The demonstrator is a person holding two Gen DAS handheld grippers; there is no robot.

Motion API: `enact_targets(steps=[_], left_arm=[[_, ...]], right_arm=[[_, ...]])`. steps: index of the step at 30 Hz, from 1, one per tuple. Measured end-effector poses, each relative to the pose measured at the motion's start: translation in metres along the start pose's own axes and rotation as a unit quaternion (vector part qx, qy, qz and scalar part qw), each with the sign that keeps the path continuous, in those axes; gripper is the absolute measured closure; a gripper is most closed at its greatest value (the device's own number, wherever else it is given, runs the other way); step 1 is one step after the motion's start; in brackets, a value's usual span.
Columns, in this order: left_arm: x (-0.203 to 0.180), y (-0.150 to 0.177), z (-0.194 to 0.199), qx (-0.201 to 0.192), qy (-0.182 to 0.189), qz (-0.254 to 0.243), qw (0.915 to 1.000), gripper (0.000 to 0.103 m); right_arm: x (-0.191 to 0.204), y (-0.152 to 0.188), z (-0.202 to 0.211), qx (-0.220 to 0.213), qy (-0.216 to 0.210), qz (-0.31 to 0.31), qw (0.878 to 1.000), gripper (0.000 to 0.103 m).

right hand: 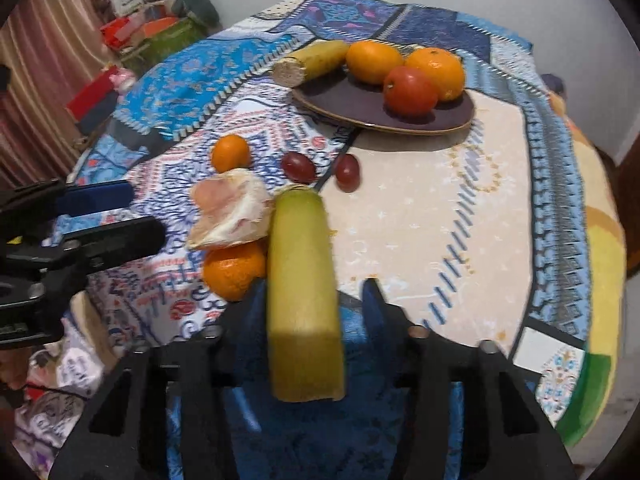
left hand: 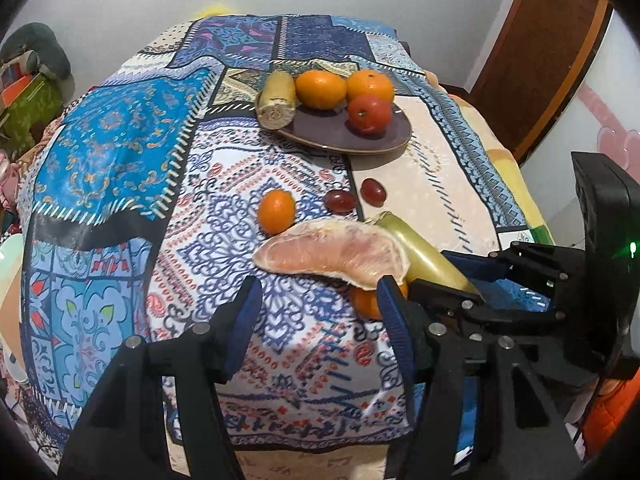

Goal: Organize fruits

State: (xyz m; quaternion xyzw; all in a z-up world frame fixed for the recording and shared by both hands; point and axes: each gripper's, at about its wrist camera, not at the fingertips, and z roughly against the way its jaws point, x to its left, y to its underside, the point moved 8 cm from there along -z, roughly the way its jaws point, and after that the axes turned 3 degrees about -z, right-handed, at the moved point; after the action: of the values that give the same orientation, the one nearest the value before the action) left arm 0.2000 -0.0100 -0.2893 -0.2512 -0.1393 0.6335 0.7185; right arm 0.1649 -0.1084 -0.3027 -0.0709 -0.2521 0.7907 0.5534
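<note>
A dark plate [left hand: 360, 138] [right hand: 360, 108] holds a yellow-green stalk piece [left hand: 278, 98], two oranges [left hand: 320, 89] and a tomato [left hand: 370, 114]. On the cloth lie a small orange [left hand: 276, 211] [right hand: 231, 153], two red grapes [left hand: 340, 201] [right hand: 298, 167], a pomelo wedge [left hand: 332, 250] [right hand: 230, 212] and another orange [right hand: 234, 270] under it. My right gripper [right hand: 310, 292] [left hand: 468, 276] is shut on a second yellow-green stalk piece [right hand: 302, 280] [left hand: 420, 252]. My left gripper [left hand: 316, 296] [right hand: 116, 216] is open and empty, just before the wedge.
A patterned blue cloth [left hand: 120, 160] covers the table. Clutter and bags [right hand: 152, 32] sit beyond the table's left edge. A brown door [left hand: 552, 60] stands at the right. The beige patch [right hand: 420, 220] right of the fruit is bare.
</note>
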Motion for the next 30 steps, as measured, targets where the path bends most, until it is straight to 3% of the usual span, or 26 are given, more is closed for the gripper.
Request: enact_targets(steps=[9, 16, 23, 30], left_arm=[[-0.025, -0.010, -0.022, 0.017, 0.007, -0.013, 0.9997, 0.037], [-0.026, -0.015, -0.039, 0.027, -0.021, -0.031, 0.9989, 0.033], [-0.037, -0.030, -0.054, 0.028, -0.021, -0.053, 0.9980, 0.030], [-0.027, -0.047, -0.070, 0.031, -0.016, -0.015, 0.9993, 0.028]], right_arm=[[-0.032, 0.006, 0.013, -0.016, 0.050, 0.000, 0.999, 0.070], [-0.076, 0.013, 0.021, -0.015, 0.086, -0.034, 0.996, 0.070], [-0.081, 0.013, 0.020, -0.015, 0.082, -0.038, 0.996, 0.070], [-0.079, 0.008, 0.015, -0.015, 0.077, -0.033, 0.996, 0.068]])
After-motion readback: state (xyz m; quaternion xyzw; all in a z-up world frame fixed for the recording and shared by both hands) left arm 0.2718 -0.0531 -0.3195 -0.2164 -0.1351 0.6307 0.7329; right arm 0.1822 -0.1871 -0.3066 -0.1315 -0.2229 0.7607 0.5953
